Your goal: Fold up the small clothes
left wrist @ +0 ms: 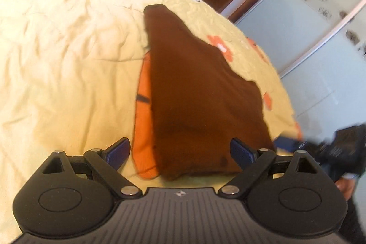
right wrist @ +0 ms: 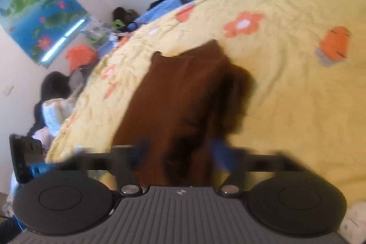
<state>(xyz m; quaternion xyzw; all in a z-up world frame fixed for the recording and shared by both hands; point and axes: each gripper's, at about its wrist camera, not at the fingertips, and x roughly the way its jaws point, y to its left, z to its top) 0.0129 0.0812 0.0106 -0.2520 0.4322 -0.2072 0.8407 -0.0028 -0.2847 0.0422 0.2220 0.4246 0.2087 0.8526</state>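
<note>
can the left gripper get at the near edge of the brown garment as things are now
Probably yes. The left gripper is open, its fingers either side of the brown garment, whose near hem lies flat on the yellow bedspread with nothing lying over it.

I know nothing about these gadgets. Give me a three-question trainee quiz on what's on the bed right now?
1. True or false: the brown garment lies on a yellow flowered bedspread.
2. Which colour of fabric peeks out along the brown garment's edge in the left wrist view? A) green B) orange C) white
3. Fill in: the left gripper has its jaws ____, standing on either side of the garment's near end.

Key:
1. True.
2. B, the orange fabric.
3. Open. The right gripper is blurred, but its jaws also look apart.
</note>
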